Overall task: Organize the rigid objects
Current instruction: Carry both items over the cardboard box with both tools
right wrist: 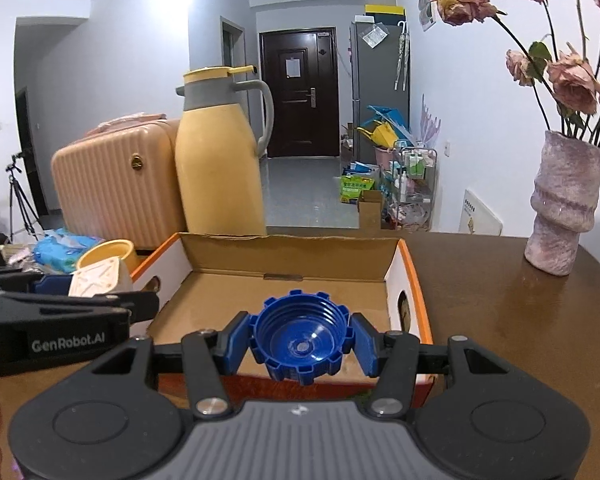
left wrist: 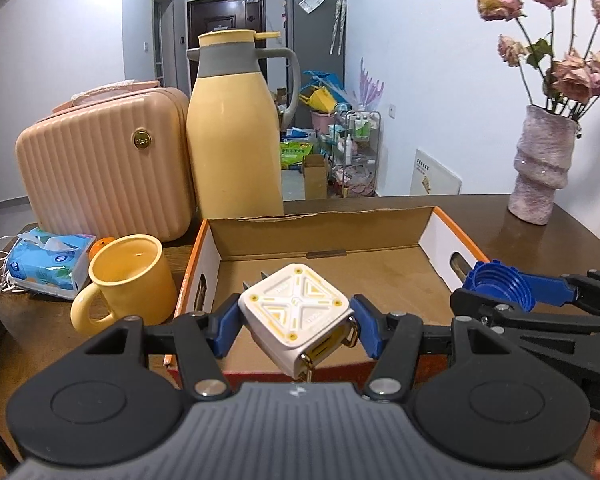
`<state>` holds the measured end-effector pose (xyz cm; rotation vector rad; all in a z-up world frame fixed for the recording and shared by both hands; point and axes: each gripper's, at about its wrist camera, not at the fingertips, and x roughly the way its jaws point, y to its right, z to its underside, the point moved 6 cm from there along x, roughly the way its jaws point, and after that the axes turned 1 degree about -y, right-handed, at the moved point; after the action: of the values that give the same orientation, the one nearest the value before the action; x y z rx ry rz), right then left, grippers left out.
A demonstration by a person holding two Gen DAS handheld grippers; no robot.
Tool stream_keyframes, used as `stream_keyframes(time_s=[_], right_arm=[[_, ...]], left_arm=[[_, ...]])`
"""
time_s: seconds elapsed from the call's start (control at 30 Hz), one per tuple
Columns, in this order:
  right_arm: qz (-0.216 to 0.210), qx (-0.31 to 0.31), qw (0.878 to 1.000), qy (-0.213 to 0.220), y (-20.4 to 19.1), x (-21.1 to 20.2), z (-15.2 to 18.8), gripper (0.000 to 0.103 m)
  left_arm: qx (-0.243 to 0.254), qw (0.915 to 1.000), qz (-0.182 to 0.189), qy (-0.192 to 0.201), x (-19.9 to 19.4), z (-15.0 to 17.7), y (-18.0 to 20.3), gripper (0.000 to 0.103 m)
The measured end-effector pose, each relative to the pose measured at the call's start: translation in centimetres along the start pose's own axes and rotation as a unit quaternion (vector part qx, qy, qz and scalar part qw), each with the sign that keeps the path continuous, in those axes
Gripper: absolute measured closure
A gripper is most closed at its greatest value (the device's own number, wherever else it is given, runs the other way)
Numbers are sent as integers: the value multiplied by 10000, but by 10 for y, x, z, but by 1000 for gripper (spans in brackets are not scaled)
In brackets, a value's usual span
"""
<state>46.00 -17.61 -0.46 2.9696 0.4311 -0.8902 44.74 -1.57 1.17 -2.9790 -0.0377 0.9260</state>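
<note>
My left gripper (left wrist: 296,330) is shut on a white and yellow cube-shaped device (left wrist: 298,312) with a metal ring at its lower corner, held over the near edge of an open cardboard box (left wrist: 320,236). My right gripper (right wrist: 300,344) is shut on a blue notched screw cap (right wrist: 300,338), hollow side facing the camera, also over the box's (right wrist: 288,256) near edge. In the left wrist view the right gripper (left wrist: 496,290) with the blue cap (left wrist: 500,284) shows at the right. In the right wrist view the left gripper (right wrist: 96,284) and cube device (right wrist: 100,278) show at the left. The box floor looks bare.
On the brown table, a yellow mug (left wrist: 128,280), a blue tissue pack (left wrist: 48,262), a peach ribbed case (left wrist: 104,172) and a tall yellow thermos jug (left wrist: 236,132) stand left of and behind the box. A pink vase (left wrist: 540,168) with dried roses stands at the right.
</note>
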Motion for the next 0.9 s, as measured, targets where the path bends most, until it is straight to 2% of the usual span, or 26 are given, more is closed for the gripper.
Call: stream_keyframes(time_s=[0.17, 0.5, 0.73, 0.9], right_arm=[[114, 20, 9998, -180, 6, 24, -12, 50], [182, -61, 9984, -527, 9, 73, -26, 50], [199, -50, 9964, -817, 7, 96, -23, 50], [181, -96, 9953, -946, 6, 104, -17, 50]], left_arm=[[-47, 9998, -169, -128, 20, -9, -3, 43], [-280, 9963, -337, -739, 69, -13, -9, 43], [-277, 9949, -485, -838, 87, -16, -11, 43], [-342, 9946, -447, -870, 96, -17, -17, 43]])
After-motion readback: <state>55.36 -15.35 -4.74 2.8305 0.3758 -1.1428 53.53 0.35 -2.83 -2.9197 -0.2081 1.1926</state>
